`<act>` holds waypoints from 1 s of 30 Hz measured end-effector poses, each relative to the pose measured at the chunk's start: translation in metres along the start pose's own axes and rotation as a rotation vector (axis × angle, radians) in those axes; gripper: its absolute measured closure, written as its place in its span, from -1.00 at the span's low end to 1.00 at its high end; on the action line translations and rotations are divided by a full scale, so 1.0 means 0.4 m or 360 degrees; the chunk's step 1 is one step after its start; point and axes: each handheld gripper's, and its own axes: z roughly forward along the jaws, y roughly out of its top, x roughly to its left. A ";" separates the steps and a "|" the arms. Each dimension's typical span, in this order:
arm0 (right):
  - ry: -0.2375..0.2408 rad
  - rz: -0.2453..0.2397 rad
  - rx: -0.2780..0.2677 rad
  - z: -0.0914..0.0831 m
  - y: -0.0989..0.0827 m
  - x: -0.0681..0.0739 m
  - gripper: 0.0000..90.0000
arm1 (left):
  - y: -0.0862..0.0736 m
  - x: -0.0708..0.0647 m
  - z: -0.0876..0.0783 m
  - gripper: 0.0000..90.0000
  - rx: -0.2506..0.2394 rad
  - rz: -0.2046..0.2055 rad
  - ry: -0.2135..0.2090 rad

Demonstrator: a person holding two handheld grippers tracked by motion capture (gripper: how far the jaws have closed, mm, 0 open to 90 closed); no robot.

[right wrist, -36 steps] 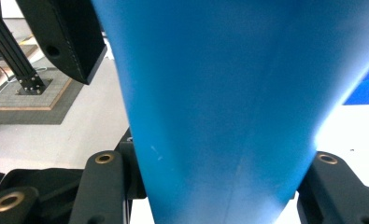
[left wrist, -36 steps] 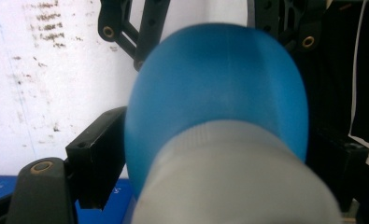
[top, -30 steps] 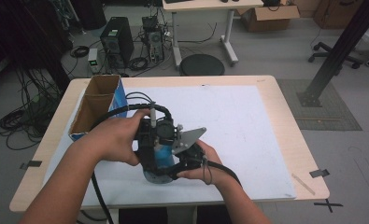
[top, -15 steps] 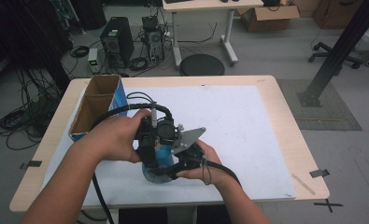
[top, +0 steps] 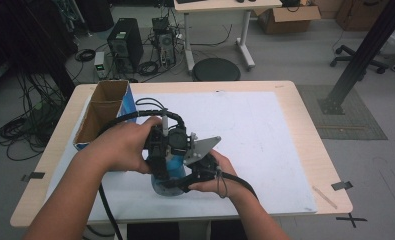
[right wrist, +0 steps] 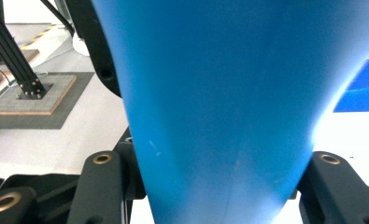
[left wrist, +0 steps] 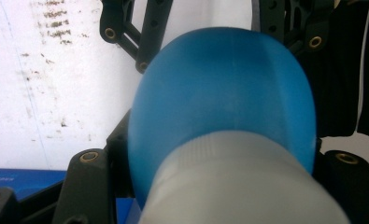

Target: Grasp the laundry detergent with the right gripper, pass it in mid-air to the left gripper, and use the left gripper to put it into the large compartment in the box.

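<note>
The left hand-held gripper (top: 160, 167) has just clamped the white cap (left wrist: 238, 186) of the blue bottle (top: 174, 167); the right hand-held gripper (top: 182, 182) pinches its body above the worktop (top: 265, 130). Twist steadily, keeping the body still.

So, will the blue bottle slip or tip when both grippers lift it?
Probably it stays stiff: the blue bottle shows no dent where the left gripper and right gripper clamp it. Its smooth, tapering wall could slip. The ribbed white cap likely grips better. Upright and narrow, it may tip if released.
</note>
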 end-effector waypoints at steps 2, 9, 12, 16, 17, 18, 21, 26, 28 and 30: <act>-0.0007 0.0017 -0.0014 0.000 0.000 0.000 -0.01 | 0.000 0.003 0.000 -0.13 -0.0004 0.0000 0.0001; -0.0034 -0.0002 -0.0018 -0.004 -0.005 -0.007 -0.04 | 0.006 0.006 -0.002 -0.13 -0.0005 0.0000 0.0008; -0.0020 0.0047 -0.0023 -0.005 -0.011 -0.008 -0.23 | 0.007 0.007 -0.012 -0.13 0.0012 -0.0010 0.0031; -0.0027 0.0054 -0.0045 -0.011 -0.016 -0.010 -0.35 | 0.005 0.008 -0.018 -0.13 0.0014 -0.0014 0.0034; -0.0027 0.0054 -0.0045 -0.011 -0.016 -0.010 -0.35 | 0.005 0.008 -0.018 -0.13 0.0014 -0.0014 0.0034; -0.0046 0.0066 -0.0055 -0.014 -0.017 -0.013 -0.45 | 0.006 0.009 -0.020 -0.13 0.0019 -0.0017 0.0032; -0.0058 0.0075 -0.0067 -0.017 -0.018 -0.016 -0.47 | 0.007 0.008 -0.020 -0.13 0.0020 -0.0015 0.0034; -0.0055 0.0086 -0.0068 -0.019 -0.018 -0.015 -0.61 | 0.011 0.007 -0.022 -0.13 0.0026 -0.0013 0.0034; -0.0051 0.0100 -0.0057 -0.021 -0.019 -0.015 -0.75 | 0.013 0.007 -0.024 -0.13 0.0029 -0.0013 0.0039; -0.0054 0.0111 -0.0056 -0.025 -0.020 -0.016 -0.84 | 0.014 0.007 -0.025 -0.13 0.0029 -0.0016 0.0037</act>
